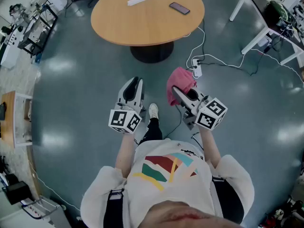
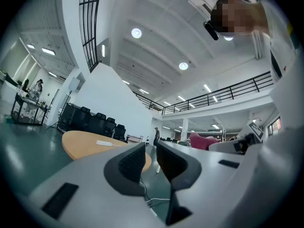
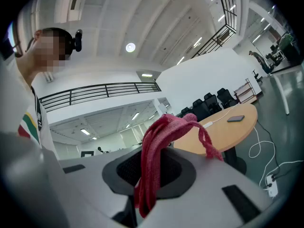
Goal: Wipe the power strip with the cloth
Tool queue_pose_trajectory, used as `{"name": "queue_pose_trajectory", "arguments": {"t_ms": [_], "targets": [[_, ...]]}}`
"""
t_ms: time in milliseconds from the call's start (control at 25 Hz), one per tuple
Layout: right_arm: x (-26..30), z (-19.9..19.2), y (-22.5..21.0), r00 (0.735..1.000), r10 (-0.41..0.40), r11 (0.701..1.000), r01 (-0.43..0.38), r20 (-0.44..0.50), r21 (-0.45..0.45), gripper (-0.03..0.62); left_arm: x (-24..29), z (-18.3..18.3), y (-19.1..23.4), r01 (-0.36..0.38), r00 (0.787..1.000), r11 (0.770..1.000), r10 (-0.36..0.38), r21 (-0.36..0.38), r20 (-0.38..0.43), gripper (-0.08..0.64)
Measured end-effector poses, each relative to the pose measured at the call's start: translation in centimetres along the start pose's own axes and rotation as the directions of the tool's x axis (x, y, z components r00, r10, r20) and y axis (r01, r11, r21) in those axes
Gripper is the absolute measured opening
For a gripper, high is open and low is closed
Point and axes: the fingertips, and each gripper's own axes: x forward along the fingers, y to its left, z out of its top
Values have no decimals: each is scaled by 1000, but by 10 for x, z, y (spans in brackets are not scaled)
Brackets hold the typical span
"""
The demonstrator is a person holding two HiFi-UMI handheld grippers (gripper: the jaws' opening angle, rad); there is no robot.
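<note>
My left gripper (image 2: pixel 151 151), jaws slightly apart, nothing between them, my right gripper (image 3: pixel 154 167), jaws clamped on pink cloth (image 3: pixel 164 127), both well apart from power strip (image 1: pixel 137 0) on round table (image 1: pixel 142 25)

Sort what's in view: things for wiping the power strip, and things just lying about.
For the job: cloth, clamped in the right gripper; power strip on the table; left gripper, empty.
Lying about: phone on the table; plug on the floor.

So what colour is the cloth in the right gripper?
Pinkish red cloth, clearest in right gripper view.
</note>
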Motion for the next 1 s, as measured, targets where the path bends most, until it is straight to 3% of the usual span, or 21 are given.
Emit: {"name": "queue_pose_trajectory", "arguments": {"t_ms": [160, 280, 400, 640, 1000], "targets": [[83, 37, -43, 1000, -12, 1000, 12, -6, 10, 40, 69, 29, 68, 11, 1000, 1000, -11, -4, 7, 100], [144, 65, -83, 999, -28, 999, 28, -17, 21, 39, 126, 52, 118, 34, 999, 999, -34, -8, 8, 165], [181, 75, -107, 1000, -13, 999, 14, -19, 32, 40, 162, 57, 155, 42, 999, 999, -42, -9, -4, 173], [235, 84, -151, 998, -8, 999, 10, -64, 40, 40, 210, 55, 211, 10, 998, 1000, -11, -16, -61, 173], [314, 148, -288, 999, 43, 996, -41, -24, 81, 40, 339, 53, 274, -42, 993, 998, 47, 51, -106, 175]]}}
